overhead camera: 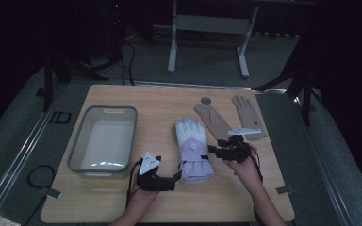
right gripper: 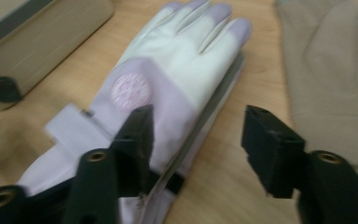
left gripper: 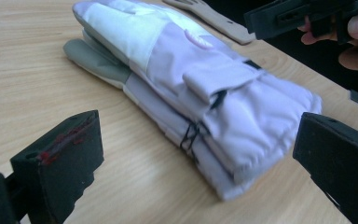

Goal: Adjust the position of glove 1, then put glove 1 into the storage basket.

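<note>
A pair of padded lilac-and-white gloves point(overhead camera: 192, 148) lies stacked at the table's middle, fingers pointing away. My left gripper point(overhead camera: 176, 177) sits low at the cuff end. In the left gripper view its jaws stand wide open, with the cuff point(left gripper: 242, 126) just ahead between them. My right gripper point(overhead camera: 212, 150) is at the gloves' right side, open. In the right gripper view point(right gripper: 204, 140) one jaw hangs over the lilac wrist part point(right gripper: 130, 93) and the other over bare wood, with the gloves' edge between them. Neither gripper holds anything.
A grey plastic bin point(overhead camera: 78, 136) stands to the left of the gloves. Two thin tan gloves point(overhead camera: 212, 120) point(overhead camera: 247, 115) lie flat at the back right, with a small dark disc point(overhead camera: 206, 100) beside them. The table's edges drop to dark floor.
</note>
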The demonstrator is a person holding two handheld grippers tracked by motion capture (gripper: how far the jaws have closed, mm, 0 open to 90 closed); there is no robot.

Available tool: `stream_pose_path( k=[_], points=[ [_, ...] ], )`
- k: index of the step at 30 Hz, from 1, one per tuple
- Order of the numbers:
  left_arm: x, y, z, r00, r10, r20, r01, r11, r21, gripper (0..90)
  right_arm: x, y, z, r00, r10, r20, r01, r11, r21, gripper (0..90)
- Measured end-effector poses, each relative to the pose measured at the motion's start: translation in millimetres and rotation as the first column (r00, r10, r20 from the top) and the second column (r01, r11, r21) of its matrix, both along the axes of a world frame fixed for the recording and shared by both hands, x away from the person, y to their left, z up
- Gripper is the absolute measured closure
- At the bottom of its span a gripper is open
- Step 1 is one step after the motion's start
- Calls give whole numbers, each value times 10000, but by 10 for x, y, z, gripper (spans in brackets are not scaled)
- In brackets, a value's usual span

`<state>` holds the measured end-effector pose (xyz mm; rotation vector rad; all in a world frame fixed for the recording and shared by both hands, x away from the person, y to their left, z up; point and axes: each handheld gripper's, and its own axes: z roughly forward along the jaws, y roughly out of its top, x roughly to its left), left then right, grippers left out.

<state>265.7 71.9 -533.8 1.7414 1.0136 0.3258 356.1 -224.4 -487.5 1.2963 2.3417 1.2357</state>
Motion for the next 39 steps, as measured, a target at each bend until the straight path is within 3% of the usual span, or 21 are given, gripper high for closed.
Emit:
stream_pose_path(
  k=[1, 3, 4, 8, 10, 11, 12, 14, 22, 23, 26, 28, 30, 35, 36, 38, 39],
  points=[
    [27, -32, 28, 10000, -35, -66, 35, 10000, 6, 13, 9, 18, 9, 9999, -104, 127, 105, 9999, -103, 550],
    [81, -106, 82, 9999, -8, -121, 11, 9997, 240, 13, 21, 42, 12, 9997, -131, 212, 134, 9998, -128, 548],
    [95, -122, 92, 9999, -21, -119, 24, 9997, 252, 13, 59, 88, 11, 9998, -134, 114, 133, 9998, 131, 543],
    [190, -257, 134, 9989, 241, -401, -210, 9968, 767, 39, 119, 187, -40, 9999, -172, -6, 172, 9998, 92, 463],
    [236, -327, 98, 9951, 418, -896, -318, 9934, 1104, 39, 162, 230, -116, 9993, -203, -311, 207, 9997, 149, 442],
    [236, -327, 98, 9951, 418, -896, -318, 9934, 1104, 42, 162, 230, -116, 9993, -203, -311, 207, 9997, 149, 442],
    [267, -374, 3, 9877, 693, -1403, -486, 9880, 1463, 61, 195, 285, -246, 9977, -253, -628, 246, 9996, -125, 435],
    [280, -394, -66, 9818, 759, -1740, -458, 9842, 1710, 71, 206, 304, -324, 9954, -349, -887, 331, 9992, -212, 438],
    [274, -407, -172, 9685, 737, -2381, -319, 9841, 1746, 86, 241, 330, -468, 9837, -243, -1780, 205, 9995, -232, 442],
    [290, -389, -209, 9627, 634, -2629, -206, 9865, 1624, 87, 251, 348, -495, 9822, -116, -1873, 53, 9994, -342, 445],
    [308, -358, -252, 9558, 506, -2895, -93, 9898, 1424, 87, 249, 372, -515, 9784, 111, -2064, -156, 9997, -205, 518],
    [307, -352, -252, 9565, 453, -2881, -27, 9892, 1467, 87, 242, 387, -521, 9780, 285, -2068, -324, 9994, -154, 544],
    [300, -333, -252, 9575, 344, -2865, 88, 9889, 1484, 92, 258, 399, -537, 9710, 582, -2321, -571, 9983, 114, 562],
    [294, -290, -245, 9571, -14, -2898, 452, 9885, 1443, 169, 326, 428, -600, 9478, 1213, -2949, -1019, 9915, 805, 600],
    [291, -279, -241, 9553, -75, -2956, 512, 9888, 1402, 169, 326, 428, -600, 9478, 1213, -2949, -1019, 9915, 805, 600],
    [279, -261, -238, 9524, -251, -3038, 664, 9898, 1264, 270, 324, 463, -609, 9456, 1381, -2946, -1182, 9894, 844, 640],
    [272, -249, -240, 9495, -396, -3114, 769, 9911, 1087, 336, 310, 507, -587, 9478, 1479, -2825, -1351, 9887, 646, 717]
  ],
)
